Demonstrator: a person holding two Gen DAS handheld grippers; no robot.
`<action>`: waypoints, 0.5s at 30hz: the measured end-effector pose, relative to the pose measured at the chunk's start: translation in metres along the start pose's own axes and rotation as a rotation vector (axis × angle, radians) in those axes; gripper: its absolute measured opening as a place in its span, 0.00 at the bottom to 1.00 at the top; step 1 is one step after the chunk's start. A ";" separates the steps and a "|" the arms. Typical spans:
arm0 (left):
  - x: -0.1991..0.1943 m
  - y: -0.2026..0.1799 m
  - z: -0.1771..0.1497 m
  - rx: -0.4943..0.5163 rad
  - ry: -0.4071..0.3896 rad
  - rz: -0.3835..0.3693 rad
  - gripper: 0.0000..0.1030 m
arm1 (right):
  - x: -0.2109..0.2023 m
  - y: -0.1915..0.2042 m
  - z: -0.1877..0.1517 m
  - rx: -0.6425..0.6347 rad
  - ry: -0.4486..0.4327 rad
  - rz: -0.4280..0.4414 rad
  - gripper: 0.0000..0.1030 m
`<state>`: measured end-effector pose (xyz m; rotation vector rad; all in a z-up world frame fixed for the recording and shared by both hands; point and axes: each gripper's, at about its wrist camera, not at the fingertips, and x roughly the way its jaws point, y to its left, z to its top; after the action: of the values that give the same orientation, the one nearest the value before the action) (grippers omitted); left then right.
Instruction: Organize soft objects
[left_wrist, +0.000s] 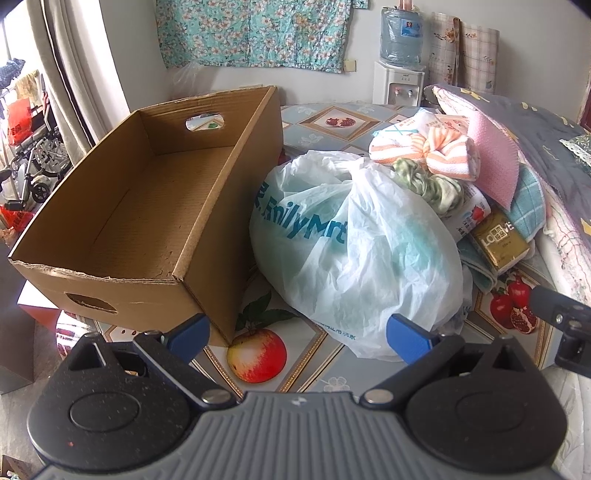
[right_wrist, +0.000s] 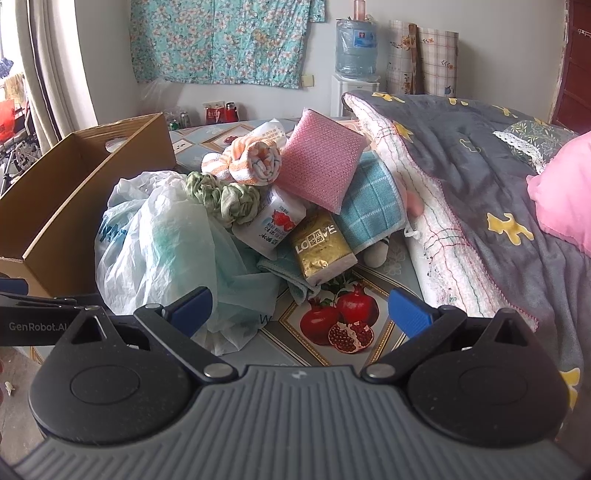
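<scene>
The cardboard box (left_wrist: 147, 206) stands empty on the fruit-patterned surface (left_wrist: 325, 125), its floor bare from wall to wall, so by the look of it none of the sorting is done yet and every soft thing is left to move. All of them lie in one heap to the right of the box: a white plastic bag (left_wrist: 354, 236) touches the box's right wall, and beyond it, further from the box, sit a green scrunchie (right_wrist: 225, 197), an orange-striped rolled towel (right_wrist: 251, 158), a pink sponge pad (right_wrist: 325, 162), a blue checked cloth (right_wrist: 369, 210), a white tissue pack (right_wrist: 273, 225) and a gold tissue pack (right_wrist: 321, 247), piled on and against each other. A grey quilt (right_wrist: 480, 155) lies at the far side of the heap from the box; whether it counts in the task I cannot tell. The left tongs (left_wrist: 297, 338) hang wide open and hold nothing, just before the near corner of the box and the front of the bag. The right tongs (right_wrist: 301, 312) are likewise spread wide and empty, further right of the box, near the gold pack but not touching it. Judging from this, the job stands at its very start, with the bag the nearest thing to the box.
</scene>
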<state>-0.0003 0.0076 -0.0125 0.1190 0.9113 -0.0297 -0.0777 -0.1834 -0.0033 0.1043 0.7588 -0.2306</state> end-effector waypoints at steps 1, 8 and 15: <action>0.000 0.000 0.000 0.000 0.000 0.000 0.99 | 0.000 0.000 0.000 0.001 -0.001 0.001 0.99; 0.000 0.002 0.001 -0.005 0.000 0.002 0.99 | 0.001 0.001 0.000 -0.001 -0.001 0.000 0.99; 0.001 0.003 0.001 -0.007 0.002 0.002 0.99 | 0.001 0.001 0.000 -0.001 -0.001 -0.001 0.99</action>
<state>0.0015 0.0105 -0.0122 0.1131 0.9133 -0.0243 -0.0766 -0.1828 -0.0036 0.1028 0.7575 -0.2309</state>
